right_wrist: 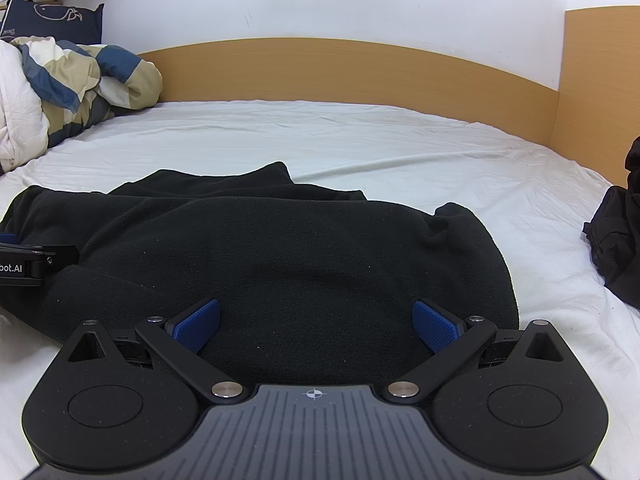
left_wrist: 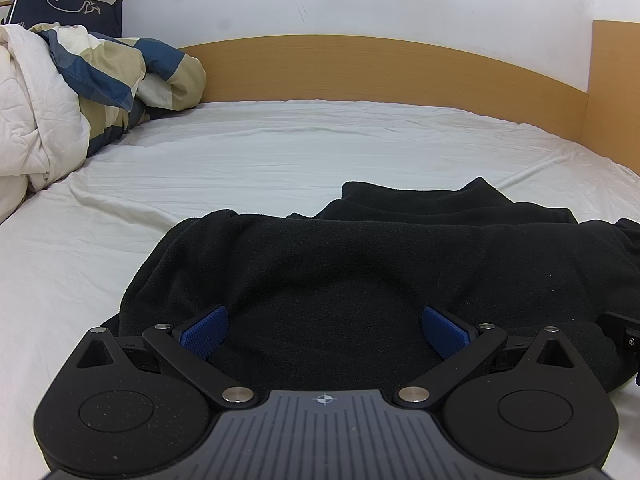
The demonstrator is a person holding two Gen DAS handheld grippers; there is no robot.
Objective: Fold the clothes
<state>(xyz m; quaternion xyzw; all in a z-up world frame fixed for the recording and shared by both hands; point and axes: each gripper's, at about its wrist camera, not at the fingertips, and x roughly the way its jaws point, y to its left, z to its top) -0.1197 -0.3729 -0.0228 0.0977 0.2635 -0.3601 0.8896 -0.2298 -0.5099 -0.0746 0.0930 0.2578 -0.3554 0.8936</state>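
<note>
A black fleece garment (left_wrist: 360, 272) lies bunched and partly folded on the white bed sheet (left_wrist: 240, 160). My left gripper (left_wrist: 325, 330) hovers open over its near left part, blue pads spread wide, nothing between them. In the right wrist view the same black garment (right_wrist: 280, 248) fills the middle, and my right gripper (right_wrist: 316, 325) stands open over its near right part. The left gripper's body (right_wrist: 24, 264) shows at the left edge of the right wrist view, resting by the garment. A piece of the right gripper (left_wrist: 624, 330) shows at the left view's right edge.
A rumpled duvet in white, blue and beige (left_wrist: 80, 92) and a navy pillow (left_wrist: 68, 10) are heaped at the far left. A wooden headboard (left_wrist: 380, 68) runs along the back. More black clothing (right_wrist: 616, 236) lies at the bed's right edge.
</note>
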